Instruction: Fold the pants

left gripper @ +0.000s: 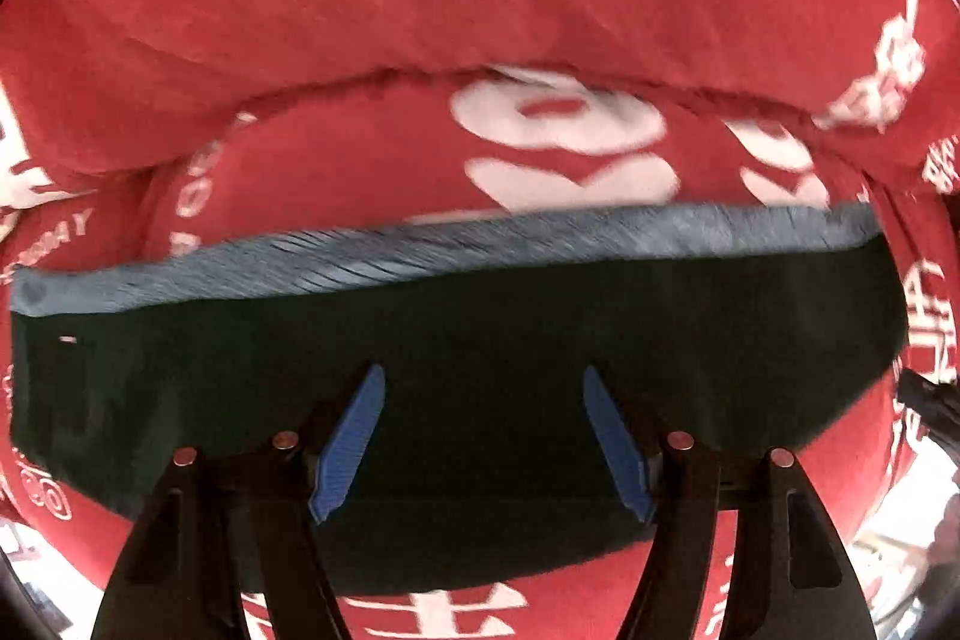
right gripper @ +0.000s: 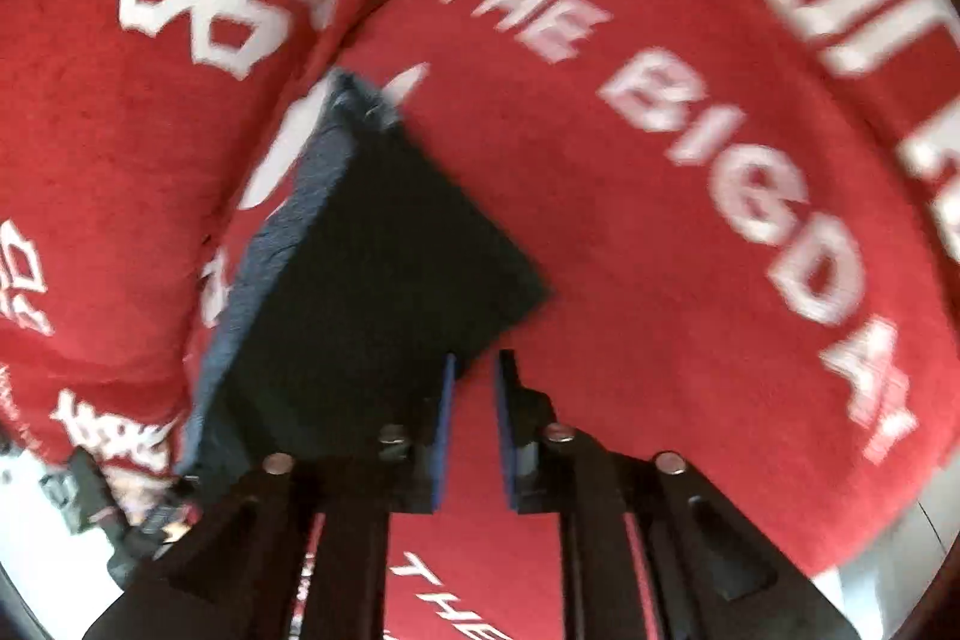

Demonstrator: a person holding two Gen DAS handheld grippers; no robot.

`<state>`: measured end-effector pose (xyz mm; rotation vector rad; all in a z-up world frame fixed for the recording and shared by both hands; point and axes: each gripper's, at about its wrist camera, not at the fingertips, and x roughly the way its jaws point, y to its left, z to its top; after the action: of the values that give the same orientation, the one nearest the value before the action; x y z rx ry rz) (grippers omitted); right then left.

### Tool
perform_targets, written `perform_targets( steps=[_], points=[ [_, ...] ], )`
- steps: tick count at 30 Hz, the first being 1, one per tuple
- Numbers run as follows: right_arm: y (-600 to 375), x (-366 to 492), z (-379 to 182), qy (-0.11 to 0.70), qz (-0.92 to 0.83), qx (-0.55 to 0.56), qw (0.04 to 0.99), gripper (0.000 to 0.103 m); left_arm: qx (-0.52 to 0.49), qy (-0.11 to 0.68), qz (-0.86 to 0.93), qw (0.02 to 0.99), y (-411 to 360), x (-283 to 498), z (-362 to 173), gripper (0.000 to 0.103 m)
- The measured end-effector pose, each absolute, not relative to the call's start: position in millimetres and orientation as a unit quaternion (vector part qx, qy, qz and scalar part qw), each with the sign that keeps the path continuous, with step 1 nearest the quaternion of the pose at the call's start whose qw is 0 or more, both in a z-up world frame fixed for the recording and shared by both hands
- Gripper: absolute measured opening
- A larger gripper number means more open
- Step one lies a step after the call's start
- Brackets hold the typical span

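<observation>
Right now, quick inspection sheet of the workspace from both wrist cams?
Surface: red fleece blanket with white lettering, rumpled into a ridge at the far side.
Job's things: dark folded pants with grey-blue ribbed waistband, lying flat on the blanket.
Clutter: nothing seen.
Grippers: left gripper open wide over the pants, holding nothing; right gripper narrowly open beside the pants' corner, nothing between its blue pads.
Cables: nothing seen.
Surroundings: blurred bright area past the blanket's near edge; contents cannot be told.
</observation>
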<state>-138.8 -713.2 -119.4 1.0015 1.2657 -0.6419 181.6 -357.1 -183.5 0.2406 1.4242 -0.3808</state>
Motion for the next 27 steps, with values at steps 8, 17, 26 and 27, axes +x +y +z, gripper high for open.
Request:
perform_targets(
  steps=[8,17,26,27],
  points=[
    [-657.5,-20.8,-128.9,0.575,-0.105,0.327,0.742,0.02,0.111,0.648,-0.114,0.745,-381.6,213.7,-236.8,0.071],
    [-727.3,-27.4,-161.6,0.56,-0.231,0.318,0.729,0.009,0.124,0.637,-0.054,0.759,-331.4,255.4,-230.3,0.083],
    [-610.9,-47.7,-131.8,0.561,-0.037,0.432,0.705,0.039,0.179,0.617,-0.06,0.764,-217.5,227.2,-194.6,0.083],
    [-578.2,-47.1,-138.9,0.561,-0.005,0.456,0.691,0.055,0.186,0.61,-0.059,0.768,-200.8,231.9,-190.3,0.083]
  ],
)
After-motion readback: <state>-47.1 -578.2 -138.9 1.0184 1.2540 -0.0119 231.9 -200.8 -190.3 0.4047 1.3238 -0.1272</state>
